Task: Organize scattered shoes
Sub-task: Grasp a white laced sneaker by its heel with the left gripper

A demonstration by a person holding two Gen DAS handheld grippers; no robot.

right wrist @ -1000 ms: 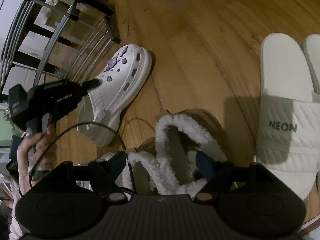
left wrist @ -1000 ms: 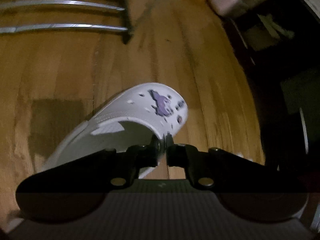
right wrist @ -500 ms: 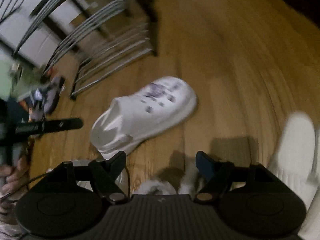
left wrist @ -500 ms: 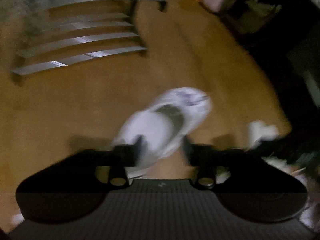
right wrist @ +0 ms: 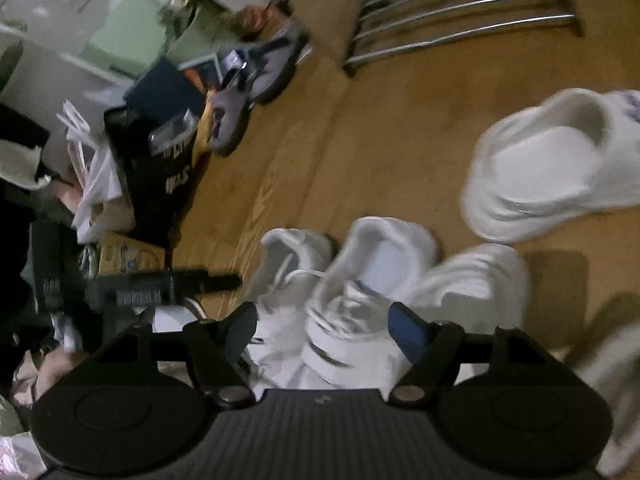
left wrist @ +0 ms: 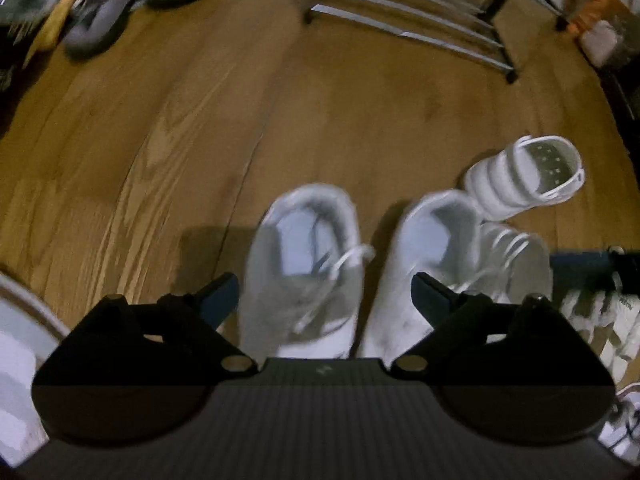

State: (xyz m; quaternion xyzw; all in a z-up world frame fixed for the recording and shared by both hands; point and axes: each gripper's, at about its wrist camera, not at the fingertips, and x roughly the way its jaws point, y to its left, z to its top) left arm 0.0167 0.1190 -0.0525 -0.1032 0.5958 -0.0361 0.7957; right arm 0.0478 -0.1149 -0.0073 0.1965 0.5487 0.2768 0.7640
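My left gripper (left wrist: pixel 325 294), fingers just spread and empty, hangs nearest the left sneaker (left wrist: pixel 304 264): it lies at twelve o'clock, long axis running twelve-to-six. Right gripper (right wrist: pixel 322 330) open too.

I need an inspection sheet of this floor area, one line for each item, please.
Surface: wooden floor, bare in the middle.
Job's things: two white sneakers side by side; white clog on the floor; white strapped sandal; grey shoes far off.
Clutter: bags and papers at the edge.
Grippers: left tongs have just opened, empty; right tongs open over the sneakers, gripping nothing.
Cables: nothing seen.
Surroundings: metal shoe rack.
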